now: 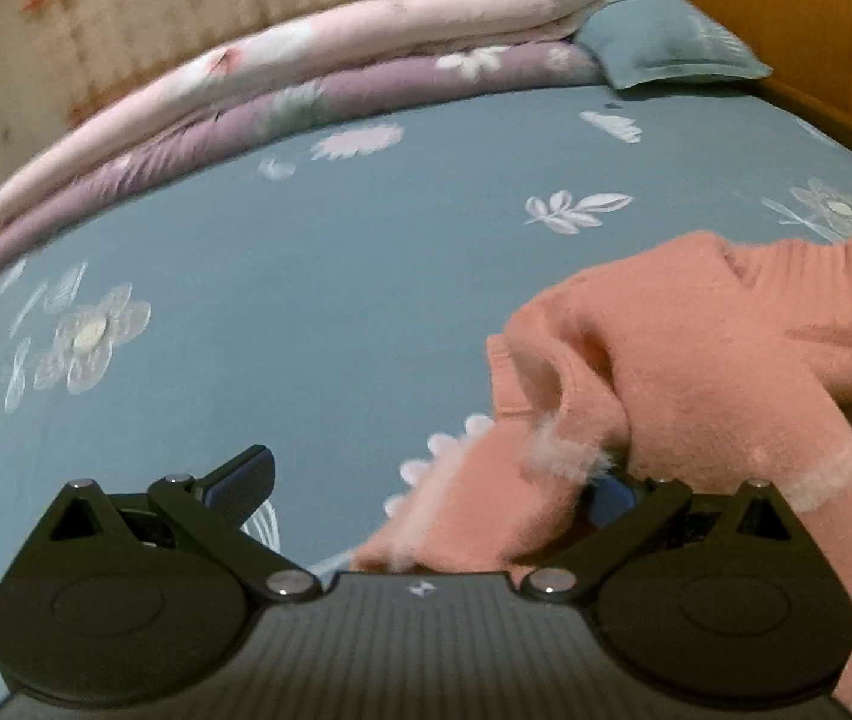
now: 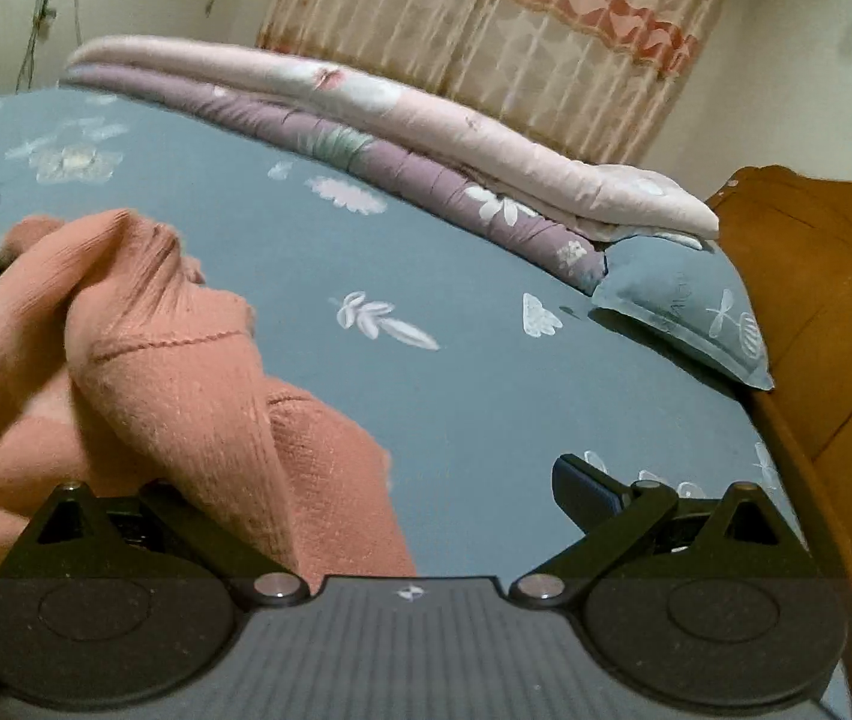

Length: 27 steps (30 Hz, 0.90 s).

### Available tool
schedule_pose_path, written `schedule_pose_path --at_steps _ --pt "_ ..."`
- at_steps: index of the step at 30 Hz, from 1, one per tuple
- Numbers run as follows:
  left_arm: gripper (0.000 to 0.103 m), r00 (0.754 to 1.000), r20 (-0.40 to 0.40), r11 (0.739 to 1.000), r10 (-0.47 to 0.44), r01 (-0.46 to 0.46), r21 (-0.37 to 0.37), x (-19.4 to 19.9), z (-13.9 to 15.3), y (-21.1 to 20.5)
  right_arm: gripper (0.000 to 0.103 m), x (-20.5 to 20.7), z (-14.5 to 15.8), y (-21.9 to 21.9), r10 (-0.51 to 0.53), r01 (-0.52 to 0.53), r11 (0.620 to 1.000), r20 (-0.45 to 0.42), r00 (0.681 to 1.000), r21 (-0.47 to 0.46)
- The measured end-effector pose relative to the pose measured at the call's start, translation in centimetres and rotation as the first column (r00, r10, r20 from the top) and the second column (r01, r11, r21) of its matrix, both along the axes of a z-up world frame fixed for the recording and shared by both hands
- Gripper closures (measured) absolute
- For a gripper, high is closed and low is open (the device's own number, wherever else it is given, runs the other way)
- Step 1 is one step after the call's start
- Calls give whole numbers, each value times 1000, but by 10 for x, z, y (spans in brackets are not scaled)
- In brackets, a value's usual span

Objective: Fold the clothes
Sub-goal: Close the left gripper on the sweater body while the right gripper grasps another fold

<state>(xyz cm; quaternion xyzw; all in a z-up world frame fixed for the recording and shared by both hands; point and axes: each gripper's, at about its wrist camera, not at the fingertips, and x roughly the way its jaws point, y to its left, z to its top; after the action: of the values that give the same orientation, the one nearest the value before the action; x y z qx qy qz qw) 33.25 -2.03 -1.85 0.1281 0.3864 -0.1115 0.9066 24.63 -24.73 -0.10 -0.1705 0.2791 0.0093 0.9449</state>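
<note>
Left wrist view: the left gripper [image 1: 426, 480] is at the bottom of the frame, w/ jaws wide apart. Its left finger [image 1: 243, 483] is bare over the bed sheet [image 1: 336, 300]. The right finger is covered by the pink sweater [image 1: 696, 348], so I cannot tell if the gripper really has hold of the cloth; the fabric only drapes over that side. The sweater fills the lower right of the frame, bunched, w/ a white fluffy trim near the gripper.

Right wrist view: the right gripper [image 2: 402, 492] is also wide open at the bottom. Its right finger [image 2: 585, 489] is free above the sheet; the left finger is hidden under the sweater, which is at the left and lower left of the frame, raised in folds, ribbed part on top.

The sheet is blue-grey w/ white flowers. At the far edge of the bed lie folded quilts [image 2: 366, 120], pink on purple, next to a pillow [image 2: 684, 312] at the right. Behind is a curtain [image 2: 516, 42], and a wooden headboard [image 2: 816, 270] at the right.
</note>
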Motion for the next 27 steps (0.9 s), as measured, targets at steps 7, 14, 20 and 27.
schedule_pose_path --at_steps 7,14,20,27 --pt "13 997 -8 997 83 -83 -3 -11 3 -21 23 6 -5 -11 197 -194 978 -42 979 76" --pt "32 997 11 996 77 -77 40 -23 13 -30 53 -1 0 -24 305 -298 949 -57 951 104" --pt "70 1000 14 995 3 -4 95 -13 13 -52 64 2 7 -36 343 -335 937 -73 937 100" --pt "92 999 19 988 -47 44 149 6 15 -67 66 33 19 -59 326 -315 941 -88 941 121"
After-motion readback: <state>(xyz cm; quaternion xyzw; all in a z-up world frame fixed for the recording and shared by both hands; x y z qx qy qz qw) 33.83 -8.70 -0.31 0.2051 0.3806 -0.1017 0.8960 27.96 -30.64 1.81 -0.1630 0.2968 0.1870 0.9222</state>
